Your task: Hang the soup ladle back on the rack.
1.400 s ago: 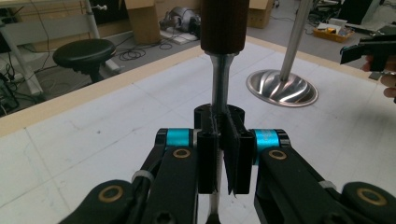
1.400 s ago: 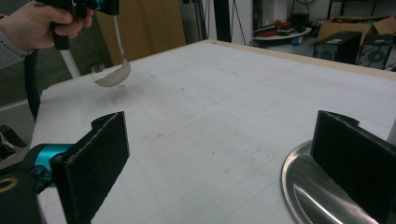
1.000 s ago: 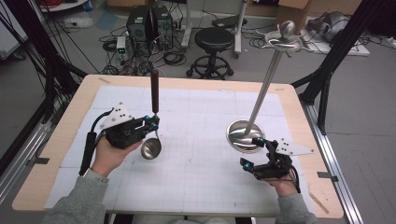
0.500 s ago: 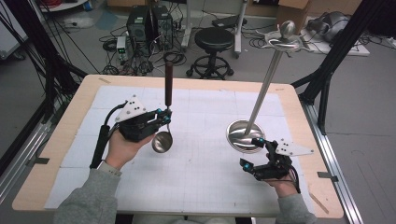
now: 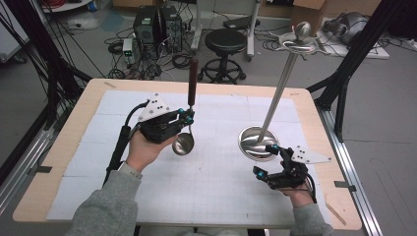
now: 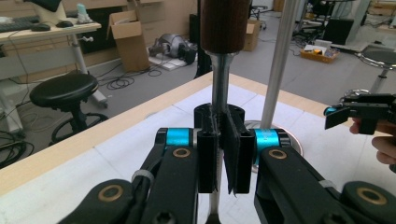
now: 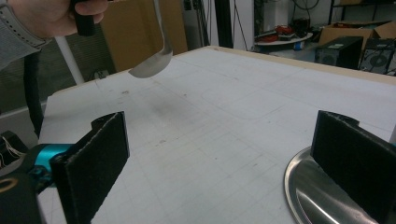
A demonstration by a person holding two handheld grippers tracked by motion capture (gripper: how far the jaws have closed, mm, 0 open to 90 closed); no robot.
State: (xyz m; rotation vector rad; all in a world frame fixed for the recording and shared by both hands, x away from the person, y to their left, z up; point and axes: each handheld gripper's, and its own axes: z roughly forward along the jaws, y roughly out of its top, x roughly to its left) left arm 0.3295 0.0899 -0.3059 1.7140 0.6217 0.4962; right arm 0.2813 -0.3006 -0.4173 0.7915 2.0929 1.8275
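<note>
Ladle: you hold it upright in your left gripper, clear of the table; the dark wooden grip points up, the steel bowl hangs low over the white gridded mat.
Left gripper: jaws pressed together on the ladle's thin metal shaft, just below the wooden grip; in the left gripper view the black pads pinch the shaft between them.
Left hand: wrapped under the gripper body, forearm in a grey sleeve coming from the near edge.
Right gripper: jaws spread wide, nothing between them; your hand rests it near the right front of the mat.
Stand: round steel base on the mat, right of centre, with a slim pole leaning up and back to a knobbed top; the base sits just beside your right gripper, and in the right gripper view its rim lies at the far jaw.
Spacing: ladle bowl and stand base are apart, with bare mat between.
Background: black stool and computer cases on the floor beyond the table.
</note>
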